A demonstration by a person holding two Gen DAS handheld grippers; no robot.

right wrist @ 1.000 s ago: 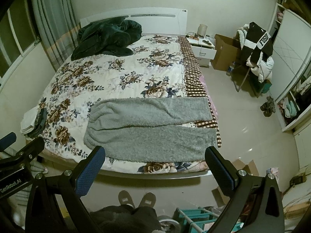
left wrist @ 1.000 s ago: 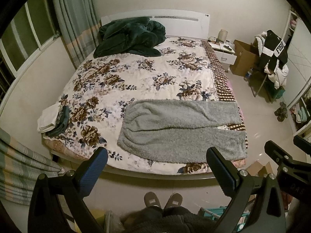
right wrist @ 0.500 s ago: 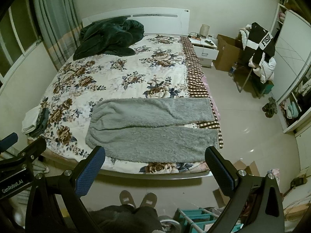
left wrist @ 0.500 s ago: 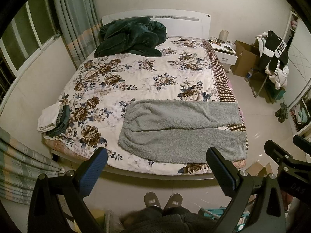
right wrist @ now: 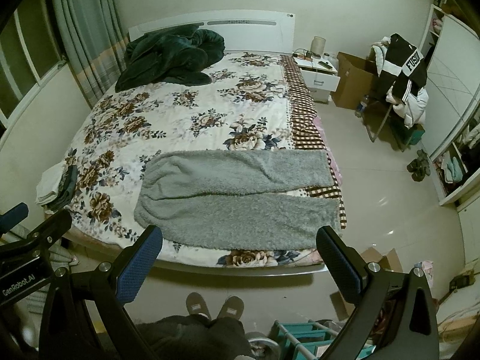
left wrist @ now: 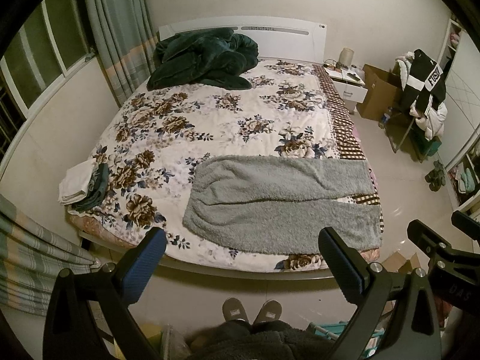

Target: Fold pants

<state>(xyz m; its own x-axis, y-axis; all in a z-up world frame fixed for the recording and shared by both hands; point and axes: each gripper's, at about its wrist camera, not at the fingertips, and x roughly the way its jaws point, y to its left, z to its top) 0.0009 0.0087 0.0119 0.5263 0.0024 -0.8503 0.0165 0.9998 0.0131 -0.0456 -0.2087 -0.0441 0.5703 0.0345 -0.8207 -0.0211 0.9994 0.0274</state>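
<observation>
The gray fuzzy pants (left wrist: pixel 279 204) lie flat on the bed (left wrist: pixel 210 126), near the foot edge closest to the person. They are spread out sideways, with the waist toward the left and the two legs reaching to the right edge of the bed. The two legs lie side by side, touching for most of their length and a little apart at the ends. The left gripper (left wrist: pixel 241 265) hangs in the air in front of the bed, and its fingers (left wrist: pixel 144 265) are wide apart with nothing between them. The right gripper (right wrist: pixel 238 262) hangs beside it, and its fingers (right wrist: pixel 139 262) are wide apart and hold nothing too. Both grippers are apart from the pants. The bed has a white cover with brown and blue flowers on it. A dark green blanket (left wrist: pixel 204 60) sits in a heap by the white headboard (left wrist: pixel 279 34). A small pile of folded clothes (left wrist: pixel 84 186) rests on the left corner of the bed, well apart from the pants. The person's two slippers (left wrist: pixel 252 313) show on the floor below the bed edge. A chair piled with clothes (right wrist: pixel 399 81) stands on the right side of the room, near a brown cardboard box (right wrist: pixel 354 81) and a white nightstand (right wrist: pixel 319 76).
</observation>
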